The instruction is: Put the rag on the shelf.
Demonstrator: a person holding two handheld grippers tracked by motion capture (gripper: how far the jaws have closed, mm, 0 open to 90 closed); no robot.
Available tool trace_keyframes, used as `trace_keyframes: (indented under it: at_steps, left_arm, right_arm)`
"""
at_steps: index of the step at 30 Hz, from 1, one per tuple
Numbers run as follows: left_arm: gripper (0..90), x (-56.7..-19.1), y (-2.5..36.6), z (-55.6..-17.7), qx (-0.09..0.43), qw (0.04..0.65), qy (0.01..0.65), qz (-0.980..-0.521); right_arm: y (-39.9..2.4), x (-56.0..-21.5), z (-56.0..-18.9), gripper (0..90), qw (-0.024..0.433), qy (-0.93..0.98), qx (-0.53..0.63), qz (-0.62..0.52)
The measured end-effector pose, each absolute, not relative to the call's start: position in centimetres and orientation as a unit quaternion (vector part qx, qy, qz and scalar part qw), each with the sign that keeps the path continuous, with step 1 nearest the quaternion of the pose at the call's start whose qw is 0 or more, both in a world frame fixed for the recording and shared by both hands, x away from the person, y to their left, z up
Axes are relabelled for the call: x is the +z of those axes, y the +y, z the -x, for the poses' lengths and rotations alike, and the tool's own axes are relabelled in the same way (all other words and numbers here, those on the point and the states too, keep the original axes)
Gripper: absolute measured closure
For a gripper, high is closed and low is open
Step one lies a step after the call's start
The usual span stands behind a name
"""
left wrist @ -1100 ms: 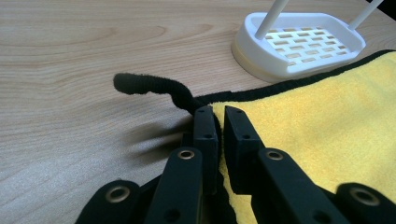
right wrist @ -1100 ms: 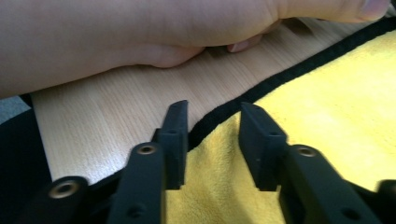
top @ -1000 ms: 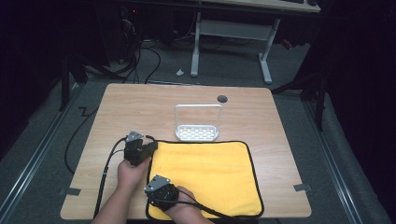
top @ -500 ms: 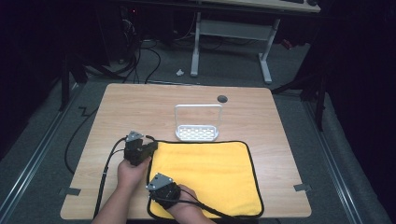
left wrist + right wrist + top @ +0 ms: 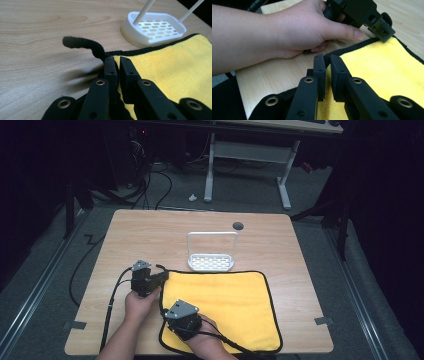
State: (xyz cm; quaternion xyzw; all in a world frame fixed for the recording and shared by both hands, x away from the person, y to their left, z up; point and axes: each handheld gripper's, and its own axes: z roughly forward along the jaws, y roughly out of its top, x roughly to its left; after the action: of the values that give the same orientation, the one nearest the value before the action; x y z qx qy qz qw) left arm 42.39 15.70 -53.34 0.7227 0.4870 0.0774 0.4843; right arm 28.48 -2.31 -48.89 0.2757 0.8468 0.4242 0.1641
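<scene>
Nearest us, our right gripper (image 5: 172, 312) sits at the towel's (image 5: 225, 307) near left edge, its jaws just closed and now clamped on a raised fold of that edge; in the right gripper view the yellow cloth (image 5: 382, 72) and its black hem run up between the two pads and spread away to the right. A little farther on, our left gripper (image 5: 161, 277) is clamped on the towel's far left corner; in the left gripper view (image 5: 117, 71) the jaws are nearly together with the hem pinched between them, and a black hanging loop (image 5: 82, 45) curls out past the tips onto the bare wood. The towel lies mostly flat on the near right part of the table (image 5: 150, 235), its long axis running left to right, with both grippers along its left side and the rest stretching away to their right. We think the gripped edge is lifted slightly, though the high view is too coarse to be sure. Beyond the towel's far edge, just beside it, stands a white rack (image 5: 211, 260) with an upright hoop handle.
</scene>
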Motion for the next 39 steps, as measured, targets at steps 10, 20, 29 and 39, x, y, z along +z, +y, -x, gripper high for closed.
trace_keyframes:
  at_steps: [10,20,29,39]
  left_arm:
    - [85.7,-51.5,19.5,-41.4,0.084,0.511,0.515,-0.683]
    - [85.9,-47.7,25.8,-39.2,0.128,0.516,0.529,-0.661]
    - [85.8,-46.7,20.9,-39.6,0.126,0.522,0.512,-0.671]
    - [85.8,-47.8,14.0,-39.9,0.119,0.506,0.510,-0.685]
  right_arm:
    - [1.4,-47.4,-28.3,84.0,0.166,0.844,0.447,-0.246]
    - [6.4,-45.2,-27.1,83.9,0.163,0.838,0.481,-0.202]
    - [2.7,-44.5,-26.6,83.8,0.188,0.831,0.478,-0.214]
    - [-4.5,-45.8,-26.1,83.8,0.207,0.823,0.462,-0.257]
